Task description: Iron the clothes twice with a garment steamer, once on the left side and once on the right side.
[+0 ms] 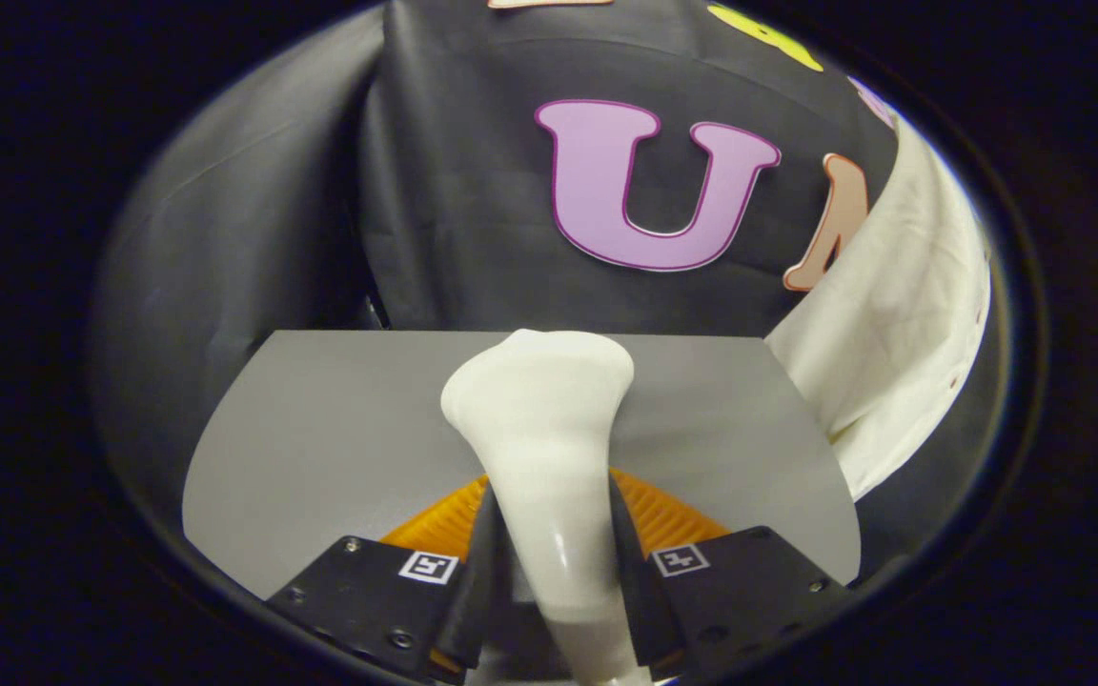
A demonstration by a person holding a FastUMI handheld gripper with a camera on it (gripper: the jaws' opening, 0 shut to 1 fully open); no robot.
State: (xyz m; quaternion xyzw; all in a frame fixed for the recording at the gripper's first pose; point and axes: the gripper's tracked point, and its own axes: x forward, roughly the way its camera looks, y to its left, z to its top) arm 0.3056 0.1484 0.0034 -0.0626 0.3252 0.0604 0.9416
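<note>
A white garment steamer (544, 448) stands between my two fingers, its narrow handle clamped by both and its wide head pointing up and ahead over the grey table (320, 429). My gripper (549, 543) is shut on that handle. A cream-white garment (892, 324) hangs to the right, beyond the table's right corner, creased, with a row of small buttons along its far edge. The steamer head is well to the left of the garment and not touching it.
The grey table's far edge runs just behind the steamer head. Black cloth walls close the booth behind and to the left, with a fold at the left corner.
</note>
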